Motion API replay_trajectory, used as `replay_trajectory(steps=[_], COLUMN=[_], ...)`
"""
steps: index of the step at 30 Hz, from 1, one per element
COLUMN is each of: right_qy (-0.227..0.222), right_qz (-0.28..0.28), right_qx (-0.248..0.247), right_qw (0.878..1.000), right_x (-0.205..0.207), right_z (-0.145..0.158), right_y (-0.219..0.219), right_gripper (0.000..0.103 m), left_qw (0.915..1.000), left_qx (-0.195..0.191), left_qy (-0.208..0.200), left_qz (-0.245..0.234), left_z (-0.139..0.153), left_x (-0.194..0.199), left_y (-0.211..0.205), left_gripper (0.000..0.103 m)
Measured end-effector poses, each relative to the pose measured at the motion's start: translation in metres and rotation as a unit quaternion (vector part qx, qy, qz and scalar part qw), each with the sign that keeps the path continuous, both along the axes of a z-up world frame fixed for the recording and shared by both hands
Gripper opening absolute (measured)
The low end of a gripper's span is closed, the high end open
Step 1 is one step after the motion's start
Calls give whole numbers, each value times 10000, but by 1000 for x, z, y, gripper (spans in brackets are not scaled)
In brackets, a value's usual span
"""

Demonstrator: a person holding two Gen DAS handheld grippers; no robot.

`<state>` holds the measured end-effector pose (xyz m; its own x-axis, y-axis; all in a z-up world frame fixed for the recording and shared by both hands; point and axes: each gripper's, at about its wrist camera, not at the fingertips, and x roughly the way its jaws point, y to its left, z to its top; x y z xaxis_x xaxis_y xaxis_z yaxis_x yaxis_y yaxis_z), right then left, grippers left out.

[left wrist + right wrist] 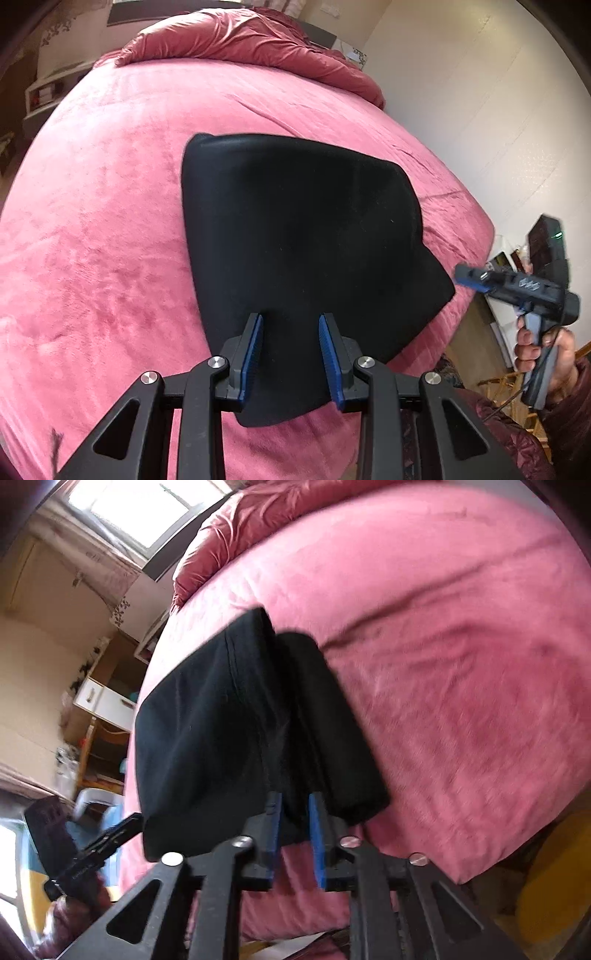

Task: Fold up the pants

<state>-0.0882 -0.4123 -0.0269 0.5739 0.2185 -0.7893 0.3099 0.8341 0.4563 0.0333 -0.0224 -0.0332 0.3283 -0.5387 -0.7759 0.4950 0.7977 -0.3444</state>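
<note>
The black pants (303,229) lie folded into a compact stack on the pink bed (92,221), near its front right corner. My left gripper (291,321) hovers over the stack's near edge with its blue pads apart; dark cloth shows in the gap and nothing is pinched. In the right wrist view the pants (207,720) show two folded layers side by side. My right gripper (295,801) is at their near edge, with a strip of cloth between its separated pads, which do not press on it. The right gripper (476,277) also shows beyond the stack's right corner, held by a hand (528,350).
A crumpled pink duvet (240,37) is heaped at the head of the bed. The bed's right edge (480,221) drops to a pale wall and floor clutter. Left of the bed stand a white drawer unit (107,701) and a window (129,502). The left gripper (122,827) shows low on the left.
</note>
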Motion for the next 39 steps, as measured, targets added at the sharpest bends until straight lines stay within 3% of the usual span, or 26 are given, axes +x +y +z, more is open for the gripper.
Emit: replay_trajectory(steps=[1,2,7,12,13,15,16,20,23,27,31,39], right_qy=[-129,-243,-357,-161,-110,-60,-75,-124,-139,-16,-101,-77], right_qz=[10,20,117,199,222,310,403,575,615,684,581,570], right_qx=[-106,-153,-384,-332,-332,-238,-217,-501,-626,-917,-768,-920], right_qw=[9999,9996,9986,9991,9991,9992,9989,9970,9960,9934,9953,9941], right_x=[3,9,54,105,112,124,130,142,151,157,153,147], right_z=[7,11,14,-4,-7,-14,-15,-11,-11,-32,-37,-25], right_y=[-1,-2,-3,-6,-6,-5,-3,7,8,13,9,13], right_gripper=[52,60,62,62,61,43,25,17,16,16,16,28], left_qw=[10000,9999,9983,9968,9965,9962,9959,9952,9949,9947,9939,9951], left_qx=[39,80,452,625,641,670,692,771,830,913,986,854], left_qy=[-32,-69,-371,-501,-527,-563,-580,-604,-567,-467,-485,-484], left_qz=[26,39,25,-53,-53,-38,-26,62,91,111,109,119], left_z=[1,1,2,-3,-3,-4,-4,-6,-11,-20,-26,-26], left_x=[0,0,-6,-12,-13,-14,-14,-18,-19,-20,-21,-22], left_y=[-1,-1,-12,-21,-22,-25,-26,-31,-38,-49,-56,-50], left_gripper=[32,32,32,32,32,32,32,34,35,40,42,46])
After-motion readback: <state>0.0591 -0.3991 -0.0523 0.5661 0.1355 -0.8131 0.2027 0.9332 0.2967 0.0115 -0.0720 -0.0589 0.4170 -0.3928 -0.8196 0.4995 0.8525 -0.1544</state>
